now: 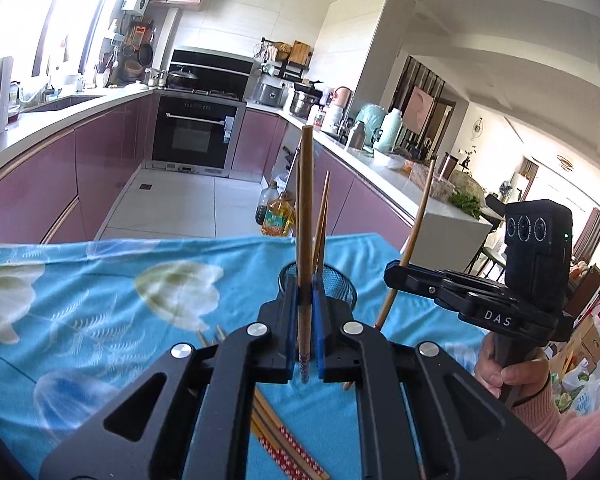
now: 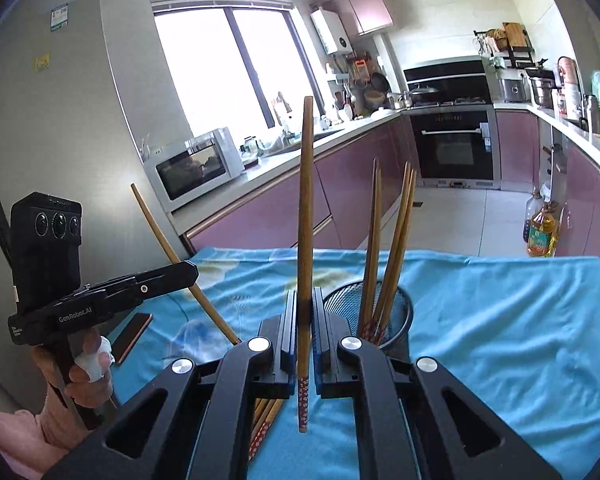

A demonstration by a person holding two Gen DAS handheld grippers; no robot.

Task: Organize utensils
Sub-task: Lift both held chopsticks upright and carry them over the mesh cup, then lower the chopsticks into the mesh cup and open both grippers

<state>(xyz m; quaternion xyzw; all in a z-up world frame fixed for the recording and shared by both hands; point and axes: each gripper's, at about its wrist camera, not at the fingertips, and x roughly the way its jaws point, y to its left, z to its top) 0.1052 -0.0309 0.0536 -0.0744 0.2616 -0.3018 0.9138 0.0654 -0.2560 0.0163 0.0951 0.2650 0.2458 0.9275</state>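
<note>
My left gripper is shut on a wooden chopstick that stands almost upright between the blue pads, its patterned end hanging below them. Just behind it is a black mesh cup with chopsticks in it. My right gripper is likewise shut on an upright chopstick, to the left of the mesh cup, which holds several chopsticks. Each view shows the other gripper off to the side: the right gripper with its slanted chopstick, the left gripper with its own chopstick.
A blue flowered cloth covers the table. Loose chopsticks with red patterned ends lie on it under the grippers. A phone lies at the table's left edge. Beyond the far edge, oil bottles stand on the kitchen floor.
</note>
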